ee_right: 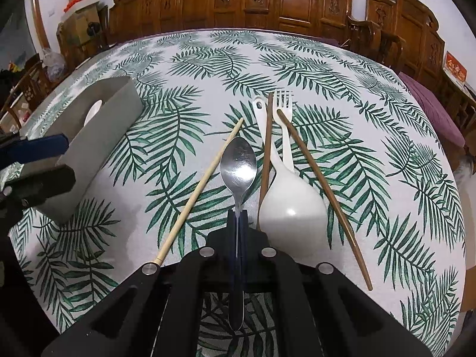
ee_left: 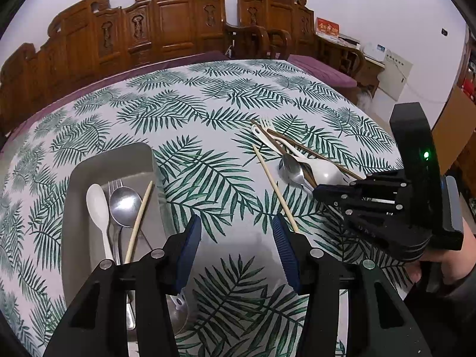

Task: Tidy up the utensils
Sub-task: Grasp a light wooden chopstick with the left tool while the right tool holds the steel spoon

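Your right gripper (ee_right: 238, 217) points steeply down with its jaws pressed together, the blue pads clamped on a thin metal handle. Your left gripper (ee_left: 236, 229) also tilts down, its jaws standing apart with nothing between the blue pads. Your right hand (ee_left: 452, 264) wraps its grip.

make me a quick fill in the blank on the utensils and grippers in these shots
1. The right gripper is shut on the handle of the metal ____.
2. The grey tray holds one light ____ beside its spoons.
3. The left gripper is ____ and holds nothing.
4. The white fork lies on the ____.

Missing: spoon; chopstick; open; tablecloth
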### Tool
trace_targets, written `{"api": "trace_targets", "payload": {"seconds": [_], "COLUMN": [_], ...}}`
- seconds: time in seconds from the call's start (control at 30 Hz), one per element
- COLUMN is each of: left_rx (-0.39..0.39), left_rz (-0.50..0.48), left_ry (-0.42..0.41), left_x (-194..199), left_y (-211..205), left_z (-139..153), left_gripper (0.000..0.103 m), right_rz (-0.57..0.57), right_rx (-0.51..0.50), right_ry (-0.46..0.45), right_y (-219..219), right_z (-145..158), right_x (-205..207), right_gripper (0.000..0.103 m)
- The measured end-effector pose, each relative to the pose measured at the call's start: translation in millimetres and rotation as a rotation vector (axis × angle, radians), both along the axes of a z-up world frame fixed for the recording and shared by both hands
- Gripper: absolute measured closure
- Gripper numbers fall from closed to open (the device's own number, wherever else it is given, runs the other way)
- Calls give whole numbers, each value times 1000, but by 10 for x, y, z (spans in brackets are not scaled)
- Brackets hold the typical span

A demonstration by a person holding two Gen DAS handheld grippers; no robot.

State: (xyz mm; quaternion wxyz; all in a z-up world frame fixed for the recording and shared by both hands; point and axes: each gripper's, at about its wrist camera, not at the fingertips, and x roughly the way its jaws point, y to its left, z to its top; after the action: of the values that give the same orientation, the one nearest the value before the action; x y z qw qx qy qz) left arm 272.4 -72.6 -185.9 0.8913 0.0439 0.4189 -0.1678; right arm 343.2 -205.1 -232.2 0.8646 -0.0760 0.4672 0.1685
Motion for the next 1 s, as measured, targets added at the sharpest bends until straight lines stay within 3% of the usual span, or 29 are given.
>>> {"api": "trace_targets", "payload": {"seconds": [0.33, 0.53, 1.0], "left_rx": [-5, 11, 16], "left_rz": [-43, -76, -94], "left_ry": [24, 64, 168], "left_x": [12, 101, 403], "left_y": [-214, -429, -728], "left_z": [-54, -155, -476], "left_gripper": [57, 72, 86], "right_rz": [-29, -44, -75], "right_rx": [26, 50, 107], "right_ry": [-46, -57, -66], "right_y": [-181, -301, -504], "right_z": [154, 207, 290], "right_x": [15, 39, 81], "right_gripper": [100, 100, 99]}}
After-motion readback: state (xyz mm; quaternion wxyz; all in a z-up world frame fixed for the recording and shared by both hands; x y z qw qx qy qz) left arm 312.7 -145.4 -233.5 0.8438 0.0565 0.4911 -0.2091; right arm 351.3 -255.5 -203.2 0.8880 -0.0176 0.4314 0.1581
